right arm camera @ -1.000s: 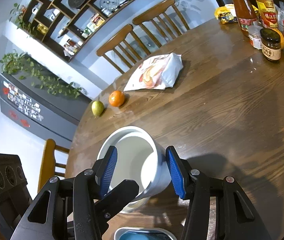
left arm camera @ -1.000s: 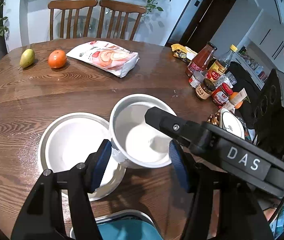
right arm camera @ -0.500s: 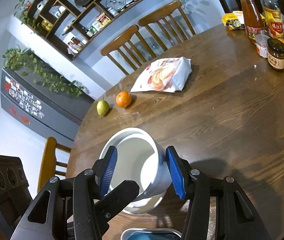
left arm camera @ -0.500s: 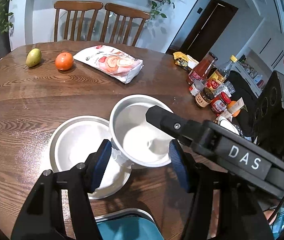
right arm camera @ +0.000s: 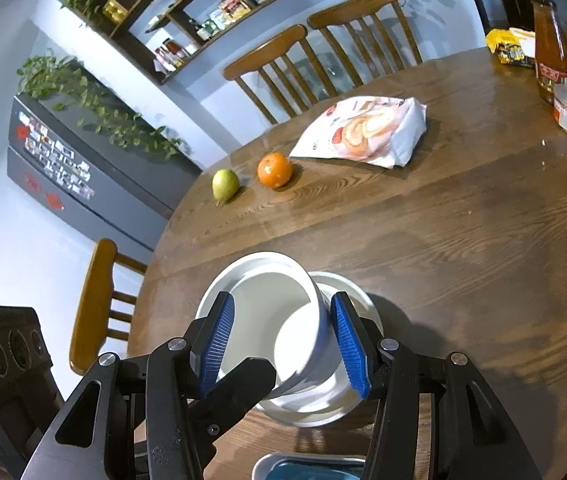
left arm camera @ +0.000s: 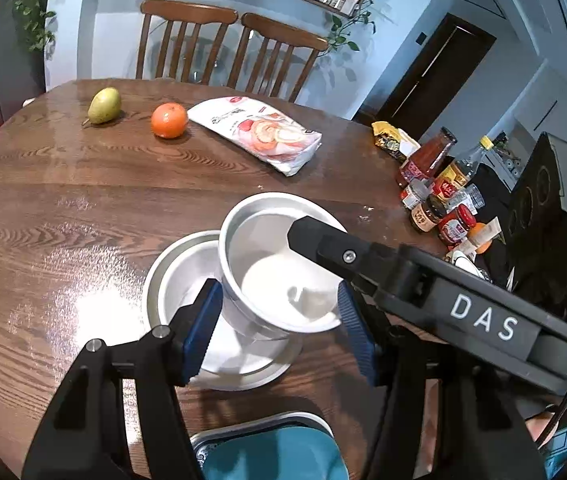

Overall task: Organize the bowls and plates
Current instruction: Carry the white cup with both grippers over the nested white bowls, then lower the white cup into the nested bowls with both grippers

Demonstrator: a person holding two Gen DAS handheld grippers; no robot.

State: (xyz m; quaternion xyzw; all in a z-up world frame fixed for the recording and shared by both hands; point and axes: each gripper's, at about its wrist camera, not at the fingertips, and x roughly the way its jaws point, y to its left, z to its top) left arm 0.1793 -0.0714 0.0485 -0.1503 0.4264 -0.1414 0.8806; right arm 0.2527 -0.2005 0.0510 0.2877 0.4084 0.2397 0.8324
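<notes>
1. A white bowl (left arm camera: 279, 276) is held tilted above a shallow white plate (left arm camera: 187, 280), near the table's (left arm camera: 83, 208) near edge.
2. The left gripper (left arm camera: 279, 320) is clamped on the bowl: its blue pads (left arm camera: 203, 320) press on the bowl's outer wall from either side.
3. The right gripper (right arm camera: 281, 340) also grips the bowl, its blue pads (right arm camera: 347, 340) set against opposite sides of the bowl (right arm camera: 279, 320).
4. In the right wrist view one black finger of the left gripper (right arm camera: 239, 388) reaches in below the bowl's rim; in the left wrist view the body of the right gripper (left arm camera: 423, 292) crosses over the bowl from the right.
5. The plate (right arm camera: 347, 288) lies flat on the table (right arm camera: 443, 240), partly hidden under the bowl.
6. At the very near edge a metal tray (left arm camera: 251, 432) holding something teal (left arm camera: 275, 456) is partly in view.
7. Toward the far edge lie a green pear (left arm camera: 103, 106), an orange (left arm camera: 168, 120) beside it and a white snack bag (left arm camera: 259, 132).
8. Along the right edge stand sauce bottles and jars (left arm camera: 439, 192) in a cluster.
9. Two wooden chairs (left arm camera: 227, 48) stand behind the far edge.
</notes>
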